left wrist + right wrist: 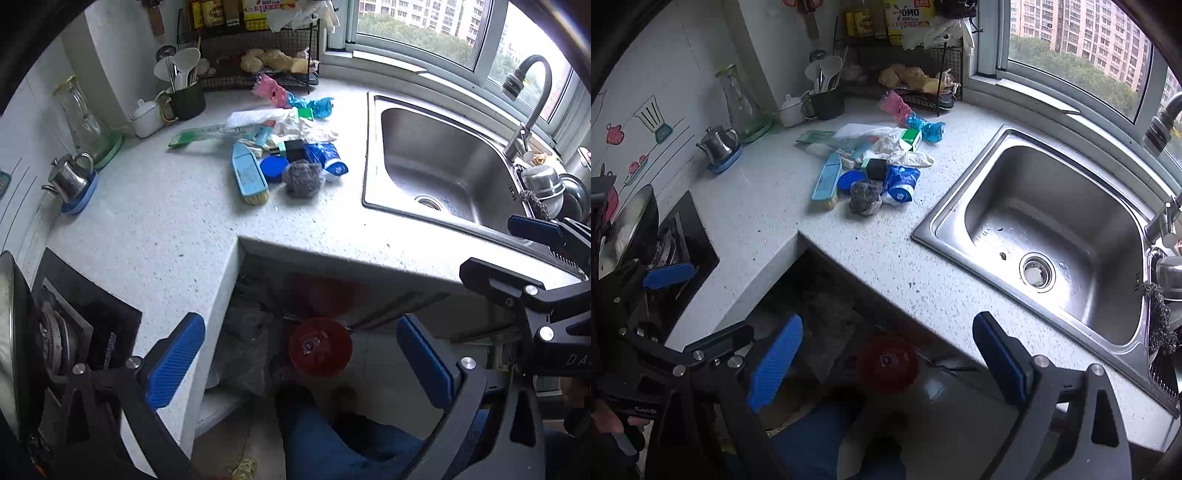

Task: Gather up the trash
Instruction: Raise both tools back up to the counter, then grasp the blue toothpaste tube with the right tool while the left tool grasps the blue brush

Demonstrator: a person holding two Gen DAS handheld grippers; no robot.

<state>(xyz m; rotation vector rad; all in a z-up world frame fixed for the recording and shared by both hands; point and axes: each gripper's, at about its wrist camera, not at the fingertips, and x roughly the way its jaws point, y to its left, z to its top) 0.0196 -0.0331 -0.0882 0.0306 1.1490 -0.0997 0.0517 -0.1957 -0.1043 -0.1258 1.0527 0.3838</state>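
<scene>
Left gripper point(301, 363) jaws spread wide, nothing between; right gripper point(888, 363) likewise wide, empty; trash pile point(284, 147) on countertop point(166, 221) well beyond fingertips, untouched; red bin point(319, 347) below, between fingers; judged: collection barely begun, whole pile left.

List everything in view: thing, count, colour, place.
Trash pile: one heap, mixed blue, white, pink, on the countertop left of the sink.
Brush: 1, light blue, pile's near-left edge.
Scouring pad: 1, grey, pile's front.
Sink: 1, steel, empty, right.
Kettle: 1, steel, on a blue saucer by the wall.
Wire rack: 1, black, back corner.
Red bin: 1, on the floor below the counter.
Left gripper: blue pads, open.
Right gripper: blue pads, open.
</scene>
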